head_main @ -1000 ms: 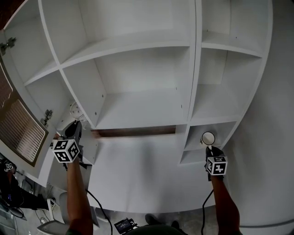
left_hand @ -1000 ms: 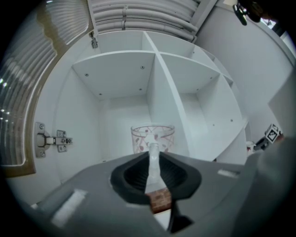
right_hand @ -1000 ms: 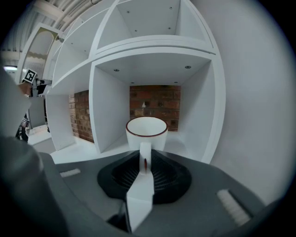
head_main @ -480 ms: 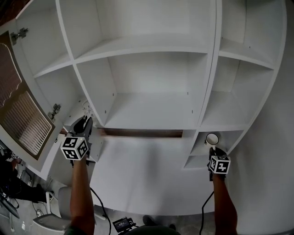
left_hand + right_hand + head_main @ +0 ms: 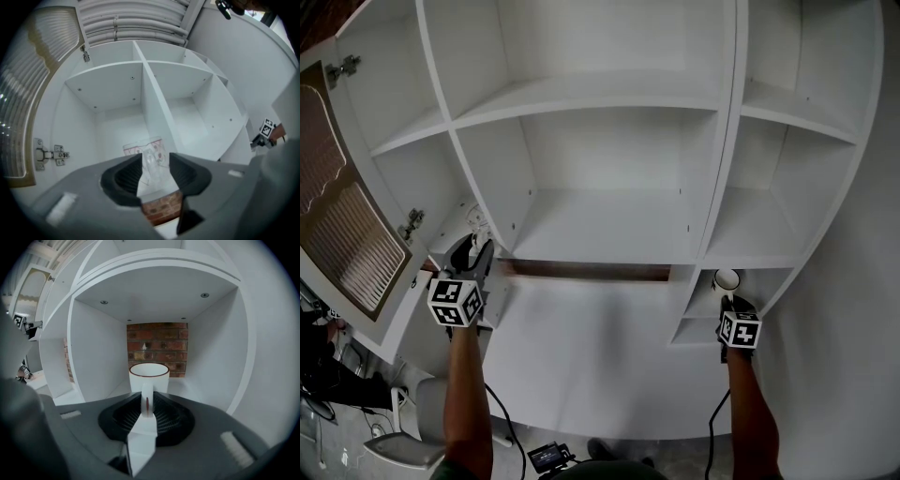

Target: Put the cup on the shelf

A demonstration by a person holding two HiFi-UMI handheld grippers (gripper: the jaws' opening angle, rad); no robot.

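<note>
Right gripper [image 5: 729,302] clamps the rigid, breakable mug [image 5: 149,378] by its handle [image 5: 147,399]; left gripper [image 5: 154,172], jaws just opening, flanks a light, crushable clear cup [image 5: 146,152].

We look down on a white shelf unit [image 5: 609,225], its boards and uprights dividing it into open compartments of differing widths. In the small lower right compartment, backed by red brick [image 5: 157,348], 1 white cup [image 5: 149,376] with a dark rim stands upright, its handle turned outward. Its base is hidden, so we cannot tell whether it rests on the board. In a lower left compartment, just beside an upright, 1 clear plastic cup [image 5: 151,152] with red markings stands upright.
</note>
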